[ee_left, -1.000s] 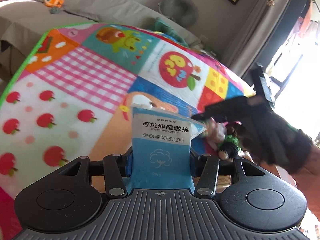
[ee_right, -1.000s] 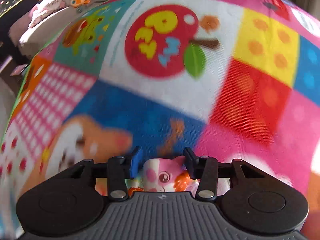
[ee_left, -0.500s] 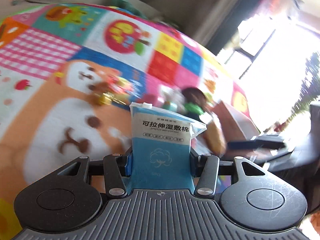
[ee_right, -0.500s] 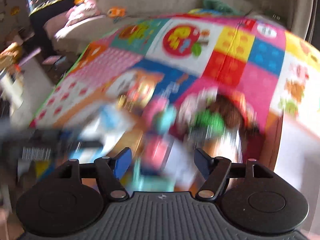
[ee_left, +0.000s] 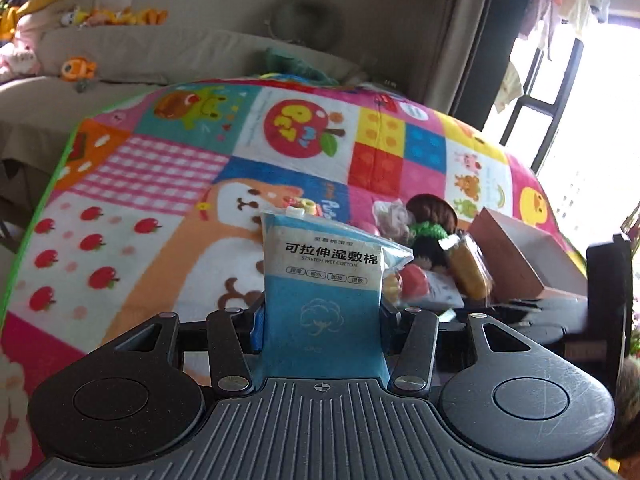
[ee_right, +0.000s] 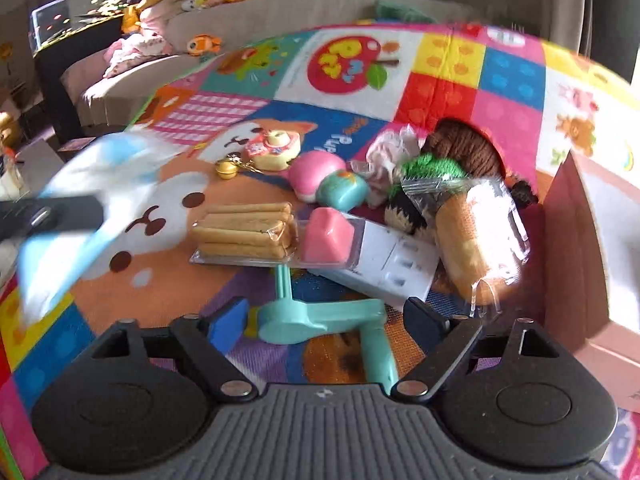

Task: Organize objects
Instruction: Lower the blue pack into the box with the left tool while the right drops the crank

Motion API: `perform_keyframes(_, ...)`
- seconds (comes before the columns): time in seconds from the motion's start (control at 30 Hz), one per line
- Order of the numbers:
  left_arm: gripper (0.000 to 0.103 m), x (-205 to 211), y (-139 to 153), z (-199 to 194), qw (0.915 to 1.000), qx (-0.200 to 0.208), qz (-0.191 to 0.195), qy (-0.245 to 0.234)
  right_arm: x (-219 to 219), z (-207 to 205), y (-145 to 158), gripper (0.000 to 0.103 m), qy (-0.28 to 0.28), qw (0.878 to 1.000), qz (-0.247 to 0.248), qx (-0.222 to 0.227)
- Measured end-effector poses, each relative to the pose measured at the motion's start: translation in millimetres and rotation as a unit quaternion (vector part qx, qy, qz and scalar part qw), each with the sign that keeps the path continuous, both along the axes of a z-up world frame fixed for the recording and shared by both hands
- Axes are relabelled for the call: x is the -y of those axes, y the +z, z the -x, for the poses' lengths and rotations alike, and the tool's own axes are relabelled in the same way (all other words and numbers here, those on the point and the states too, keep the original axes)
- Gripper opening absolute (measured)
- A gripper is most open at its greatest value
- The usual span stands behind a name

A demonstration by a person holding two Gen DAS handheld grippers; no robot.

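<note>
Blue-and-white soft plastic packet of wet cotton (ee_left: 322,280) is clamped upright in left gripper (ee_left: 320,316), above colourful patchwork play mat (ee_left: 160,168). Right gripper (ee_right: 324,318) is spread, just opened, nothing pinched; mint-green plastic tool (ee_right: 320,320) is seen between its 2 fingers.

"可拉伸湿敷棉 / STRETCH WET COTTON" on the blue cotton packet (ee_left: 324,280)

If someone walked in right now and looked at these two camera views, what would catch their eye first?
First the bright patchwork play mat with its apples and cartoon animals, filling both views. Next the blue cotton pad packet clamped upright in the left gripper. Then the heap of toys and snacks near a pink box: the wrapped biscuit sticks, a teal plastic toy between the open jaws of the right gripper, and a brown-haired knitted doll.
</note>
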State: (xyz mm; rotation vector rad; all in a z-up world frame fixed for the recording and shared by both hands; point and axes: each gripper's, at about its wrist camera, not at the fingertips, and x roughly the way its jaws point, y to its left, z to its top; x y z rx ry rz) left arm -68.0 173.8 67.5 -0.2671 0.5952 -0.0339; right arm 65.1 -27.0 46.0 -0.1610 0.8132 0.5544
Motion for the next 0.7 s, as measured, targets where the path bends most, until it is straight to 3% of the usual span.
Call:
perform_keyframes(0.17,0.054,30.5,-2.7,17.6,0.9996,-0.014,-0.01,-0.024,36.3,42.6,14.7,0.071,0.025,0.999,-0.008,0.033)
perform_keyframes(0.33,0.054,95.8,5.1,-1.7,0.9951,-0.021,-0.004,-0.097,118.5,93.7,44.7,0.071,0.009,0.997,-0.044,0.069)
perform_keyframes(0.53,0.055,207.0,43.6,-65.5,0.9858,0.048,-0.006,-0.16,205.4,134.5,65.9,0.071,-0.086,0.981,-0.055,0.164)
perform_keyframes(0.7,0.055,274.9,32.5,-146.3,0.9876,0.072,0.022,-0.138,248.4,141.0,62.1,0.071,-0.149,0.969,-0.087,0.179)
